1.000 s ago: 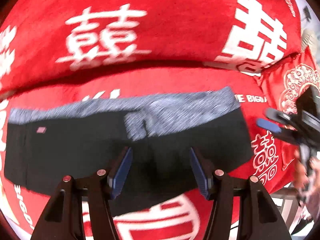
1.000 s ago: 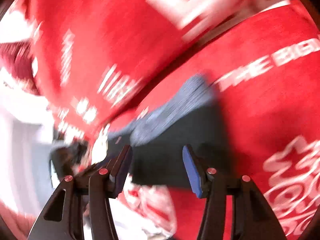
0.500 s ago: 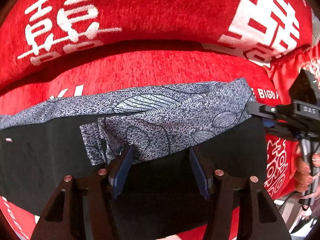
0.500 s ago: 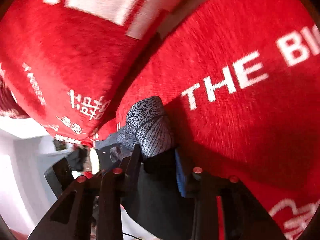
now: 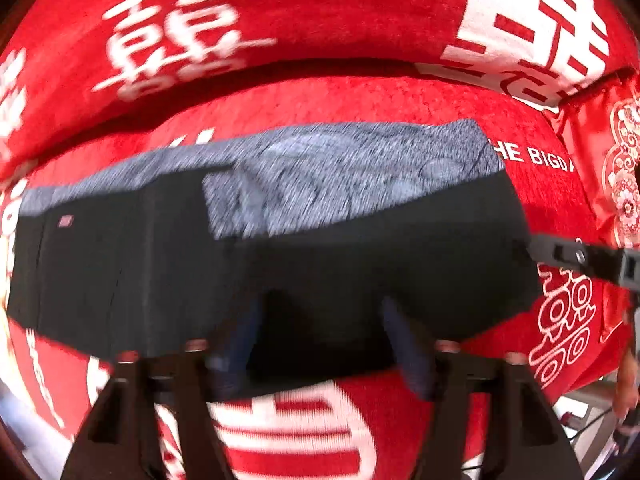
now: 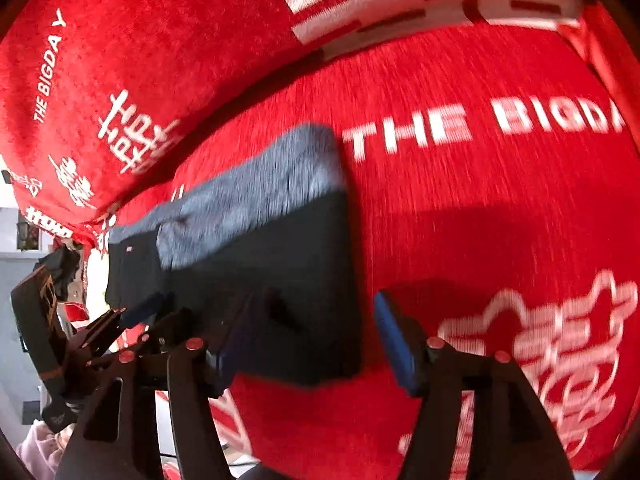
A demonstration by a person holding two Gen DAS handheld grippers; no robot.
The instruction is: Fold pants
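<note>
The folded pants (image 5: 360, 264), black with a grey patterned waistband (image 5: 340, 172), lie flat across the red seat cushion (image 5: 360, 100). My left gripper (image 5: 322, 320) hovers over their near black edge. Its jaws are opening, with only flat cloth beneath them and nothing pinched. In the right wrist view the pants (image 6: 280, 248) end between the fingers of my right gripper (image 6: 316, 332). Its jaws are also opening, one finger over the black cloth and the other over bare red cushion. The left gripper (image 6: 152, 316) shows at the pants' far end. Both views are blurred.
A red back cushion (image 5: 320, 20) with white characters rises behind the seat. A red satin pillow (image 5: 616, 168) sits at the right end. The right gripper (image 5: 580, 256) and a hand (image 5: 628, 380) show at that edge. Beyond the sofa's left end are a pale wall and clutter (image 6: 48, 280).
Half a second ago the right gripper pinched the pants' end and the left sat close on the waistband fold. Now both jaws stand wider, the cloth lies flat and looks farther off.
</note>
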